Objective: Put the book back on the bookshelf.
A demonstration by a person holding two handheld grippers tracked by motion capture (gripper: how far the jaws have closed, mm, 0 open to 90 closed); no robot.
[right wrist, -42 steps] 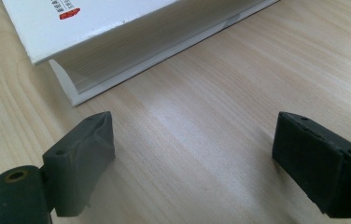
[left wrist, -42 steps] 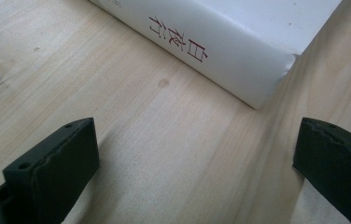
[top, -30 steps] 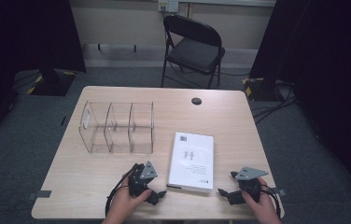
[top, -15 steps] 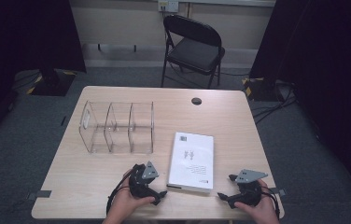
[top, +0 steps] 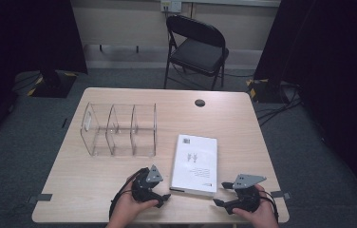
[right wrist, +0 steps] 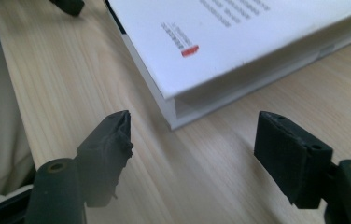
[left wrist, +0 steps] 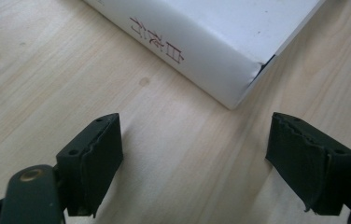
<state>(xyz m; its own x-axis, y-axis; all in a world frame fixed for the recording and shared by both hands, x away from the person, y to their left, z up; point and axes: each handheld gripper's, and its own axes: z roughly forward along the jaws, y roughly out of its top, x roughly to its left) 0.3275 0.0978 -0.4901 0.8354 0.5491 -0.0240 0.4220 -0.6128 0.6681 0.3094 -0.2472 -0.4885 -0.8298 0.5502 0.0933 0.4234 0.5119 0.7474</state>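
A white book [top: 195, 164] lies flat on the wooden table [top: 243, 123], toward the near edge and a little right of the middle, its cover up with lines of small print and a red mark near the near end. Its spine faces the person's left; lettering runs along it in the left gripper view [left wrist: 197, 32].

The left gripper [top: 160, 198] sits low over the table just beside the book's near left corner. Its jaws have just been closing a little, yet they stand well apart with bare wood between them; the book's corner lies just ahead of them, untouched. The right gripper [top: 221, 195] rests near the book's near right corner. Its jaws have also just been narrowing, and they too gape with nothing between the pads; in the right gripper view the book's corner [right wrist: 173, 116] lies just beyond the tips, page edges showing under the cover.

Farther back on the left, well apart from the book, stands a clear plastic organizer [top: 119, 129] with three compartments. A small dark round hole [top: 200, 102] is set in the tabletop near the far edge. Beyond the table a black folding chair [top: 196, 47] stands on the grey carpet.
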